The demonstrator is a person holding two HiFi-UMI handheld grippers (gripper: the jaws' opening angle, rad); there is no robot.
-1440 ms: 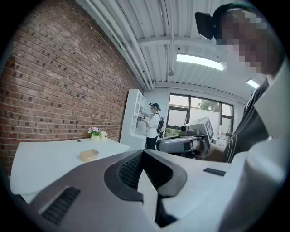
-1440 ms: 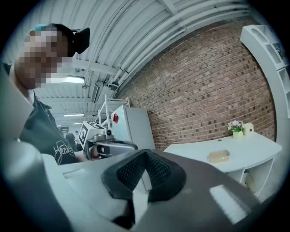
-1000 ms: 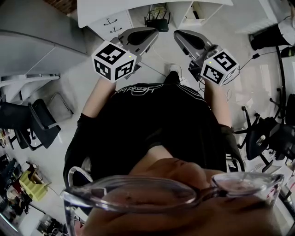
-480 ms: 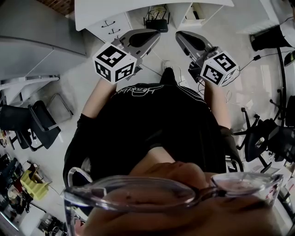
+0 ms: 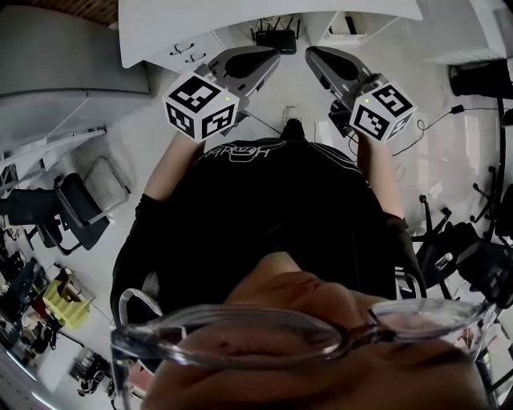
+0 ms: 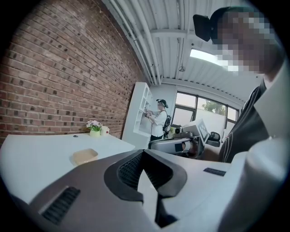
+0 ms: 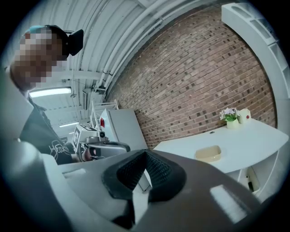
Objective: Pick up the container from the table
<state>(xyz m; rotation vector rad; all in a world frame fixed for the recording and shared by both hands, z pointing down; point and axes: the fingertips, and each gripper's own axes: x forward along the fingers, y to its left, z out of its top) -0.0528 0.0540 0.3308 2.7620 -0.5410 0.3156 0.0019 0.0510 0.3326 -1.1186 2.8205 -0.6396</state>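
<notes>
The container point(image 6: 85, 156) is a shallow beige tray lying on the white table point(image 6: 36, 158), well ahead of my left gripper point(image 6: 144, 152). The right gripper view shows the container point(image 7: 208, 153) on the table point(image 7: 253, 136), off to the right of my right gripper point(image 7: 146, 153). Both grippers are shut with nothing between the jaws. In the head view the left gripper point(image 5: 272, 54) and right gripper point(image 5: 309, 53) are held side by side at chest height, short of the table edge point(image 5: 240, 16). The container does not show in that view.
A small flower pot point(image 6: 94, 127) and a white cup stand at the table's far end by the brick wall. Under the table are a drawer unit point(image 5: 188, 52) and a black box point(image 5: 275, 36). Office chairs point(image 5: 76, 208) stand left and right. Another person point(image 6: 158, 120) works at a white shelf.
Both grippers have moved forward together toward the table, still shut. More of the tabletop now shows at the top of the head view.
</notes>
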